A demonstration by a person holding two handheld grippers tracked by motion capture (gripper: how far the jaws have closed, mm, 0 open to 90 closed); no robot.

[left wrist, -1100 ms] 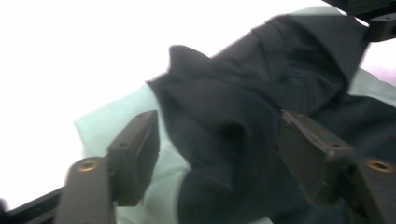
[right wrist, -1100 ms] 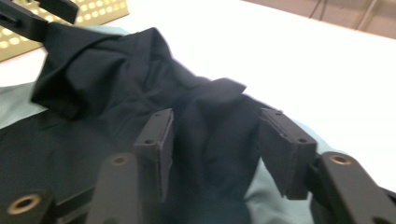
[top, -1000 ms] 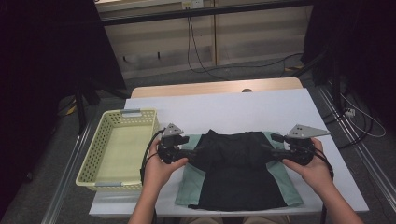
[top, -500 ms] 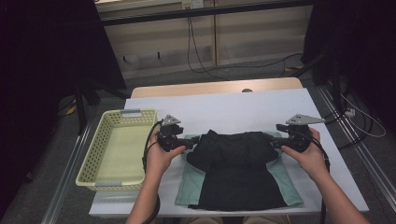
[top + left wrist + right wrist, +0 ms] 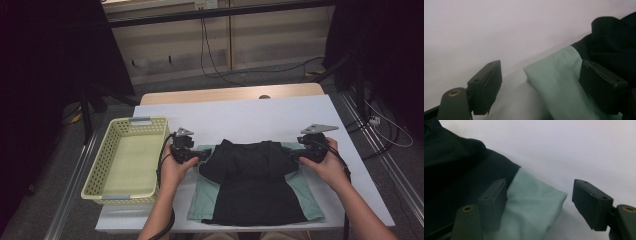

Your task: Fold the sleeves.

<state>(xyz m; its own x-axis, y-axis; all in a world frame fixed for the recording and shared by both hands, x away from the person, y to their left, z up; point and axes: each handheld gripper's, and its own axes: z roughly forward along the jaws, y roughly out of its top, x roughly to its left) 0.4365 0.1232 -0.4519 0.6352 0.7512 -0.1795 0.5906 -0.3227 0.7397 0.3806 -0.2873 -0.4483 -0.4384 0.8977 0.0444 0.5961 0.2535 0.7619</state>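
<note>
A black garment with mint-green sleeves (image 5: 252, 182) lies flat on the white table (image 5: 250, 117), collar toward the far side. My left gripper (image 5: 201, 154) sits low at the left green sleeve (image 5: 556, 82); its jaws have just been opening and stand open, the sleeve's corner lying loose between them. My right gripper (image 5: 296, 155) is at the right green sleeve (image 5: 531, 205). Its jaws have also just been opening and are wide apart, the cloth under them without being pinched. My left gripper (image 5: 541, 85) and right gripper (image 5: 541, 202) both rest close above the tabletop.
A pale yellow mesh basket (image 5: 129, 196), nothing inside it, stands at the table's left edge beside my left hand. A wooden tabletop (image 5: 225, 94) adjoins the far side. Cables run over the floor beyond and at the right.
Both hands have sunk toward the table and shifted slightly toward the far side. The jaws of each gripper stand wider apart than before, and the garment's shoulders lie flat.
</note>
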